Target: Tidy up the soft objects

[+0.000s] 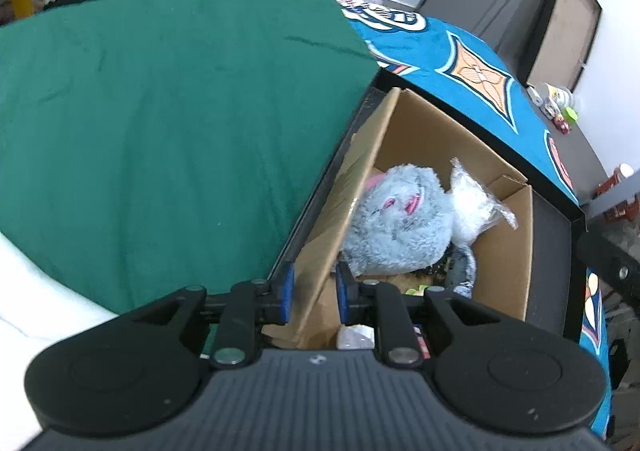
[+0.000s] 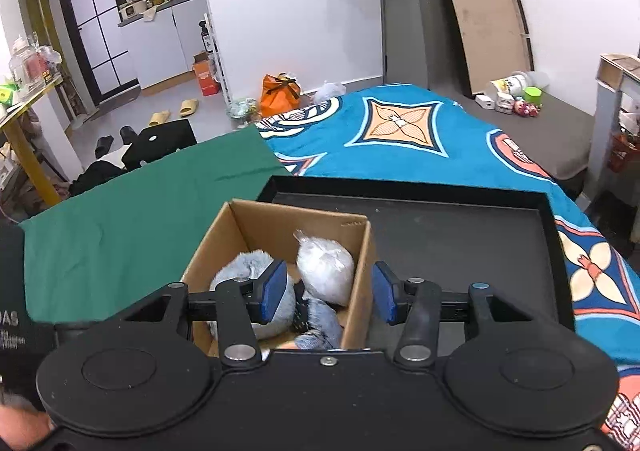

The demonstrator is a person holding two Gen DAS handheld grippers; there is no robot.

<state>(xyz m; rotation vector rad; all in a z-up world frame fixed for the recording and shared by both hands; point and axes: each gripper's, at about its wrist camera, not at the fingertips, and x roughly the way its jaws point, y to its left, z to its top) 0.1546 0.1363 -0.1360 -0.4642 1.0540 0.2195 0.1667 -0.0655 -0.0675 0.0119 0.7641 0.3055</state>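
An open cardboard box (image 1: 508,251) (image 2: 280,223) stands on a black tray (image 1: 552,251) (image 2: 460,235). Inside lie a grey-blue plush toy (image 1: 396,219) (image 2: 244,267), a clear bag of white stuffing (image 1: 472,207) (image 2: 326,267) and a blue denim-like cloth (image 2: 320,319). My left gripper (image 1: 315,293) is shut on the box's left wall, one blue pad on each side of the cardboard. My right gripper (image 2: 329,293) is open and straddles the box's right wall: one pad hangs inside above the plush, the other is outside by the wall.
The tray rests on a bed with a green cloth (image 1: 160,131) (image 2: 120,219) and a teal patterned blanket (image 1: 460,51) (image 2: 400,123). Small toys (image 2: 516,99) sit by the far wall, near a leaning black frame (image 2: 480,23). An orange bag (image 2: 280,91) is on the floor.
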